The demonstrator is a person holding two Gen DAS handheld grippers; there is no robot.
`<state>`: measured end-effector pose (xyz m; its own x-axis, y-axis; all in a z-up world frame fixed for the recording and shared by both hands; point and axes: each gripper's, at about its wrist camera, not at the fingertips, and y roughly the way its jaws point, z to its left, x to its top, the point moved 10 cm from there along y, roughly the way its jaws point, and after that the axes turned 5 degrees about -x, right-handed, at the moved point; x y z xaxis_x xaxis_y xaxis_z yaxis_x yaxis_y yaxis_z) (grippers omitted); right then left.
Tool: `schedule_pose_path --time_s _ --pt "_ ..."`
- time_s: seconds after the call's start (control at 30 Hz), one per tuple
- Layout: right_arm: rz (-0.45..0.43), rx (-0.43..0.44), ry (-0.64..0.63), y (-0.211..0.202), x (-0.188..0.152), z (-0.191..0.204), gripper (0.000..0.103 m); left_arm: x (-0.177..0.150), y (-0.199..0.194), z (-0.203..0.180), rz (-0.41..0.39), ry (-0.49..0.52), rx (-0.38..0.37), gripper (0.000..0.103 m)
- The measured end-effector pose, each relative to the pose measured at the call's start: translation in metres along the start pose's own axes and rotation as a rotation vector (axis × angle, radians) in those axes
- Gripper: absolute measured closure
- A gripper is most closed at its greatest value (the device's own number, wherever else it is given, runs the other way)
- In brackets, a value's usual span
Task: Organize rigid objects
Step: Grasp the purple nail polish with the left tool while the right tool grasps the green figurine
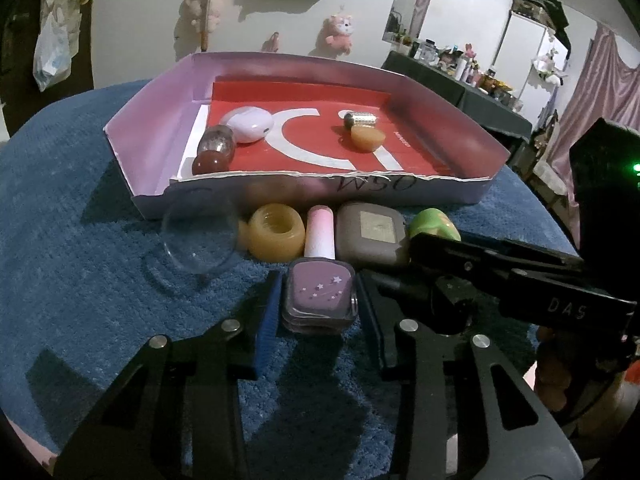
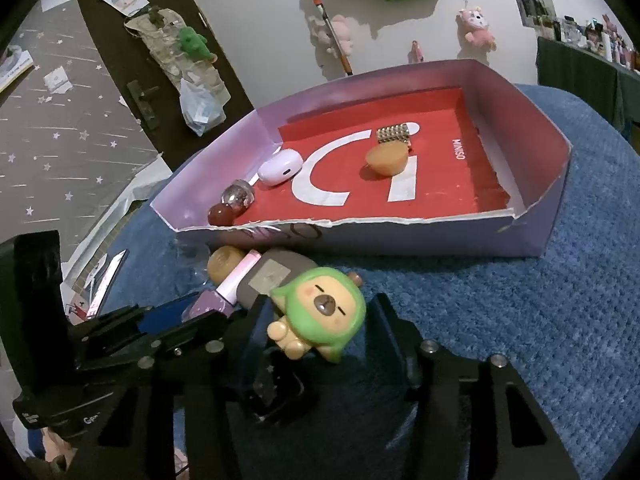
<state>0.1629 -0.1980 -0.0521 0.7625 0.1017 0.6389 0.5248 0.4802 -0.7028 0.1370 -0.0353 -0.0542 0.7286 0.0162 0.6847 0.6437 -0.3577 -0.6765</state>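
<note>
A shallow lilac box (image 1: 452,194) (image 2: 400,240) with a red floor holds a white earbud case (image 1: 248,124), two dark balls (image 1: 214,152), a studded silver cylinder (image 1: 360,119) and a tan half-dome (image 1: 366,138). In front of it lie a clear glass dish (image 1: 199,236), an amber ring (image 1: 276,236), a grey-brown case (image 1: 372,234) and a purple nail polish bottle (image 1: 319,296). My left gripper (image 1: 318,308) has its fingers on both sides of the bottle, which lies on the cloth. My right gripper (image 2: 316,328) straddles a green-hooded bear figurine (image 2: 320,316).
Everything rests on a blue towel-covered round surface (image 1: 80,240) (image 2: 520,320). The right gripper's body (image 1: 520,280) crosses the left wrist view at the right, over the figurine (image 1: 434,226). Plush toys hang on the white wall (image 1: 340,30). A cluttered dark table (image 1: 460,80) stands behind.
</note>
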Motion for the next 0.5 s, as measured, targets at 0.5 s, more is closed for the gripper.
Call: schedule_pose_path --time_s 0.5 --pt "0.0 0.005 0.033 -0.012 -0.005 -0.009 0.053 -0.005 -0.002 -0.003 0.015 0.018 0.046 0.068"
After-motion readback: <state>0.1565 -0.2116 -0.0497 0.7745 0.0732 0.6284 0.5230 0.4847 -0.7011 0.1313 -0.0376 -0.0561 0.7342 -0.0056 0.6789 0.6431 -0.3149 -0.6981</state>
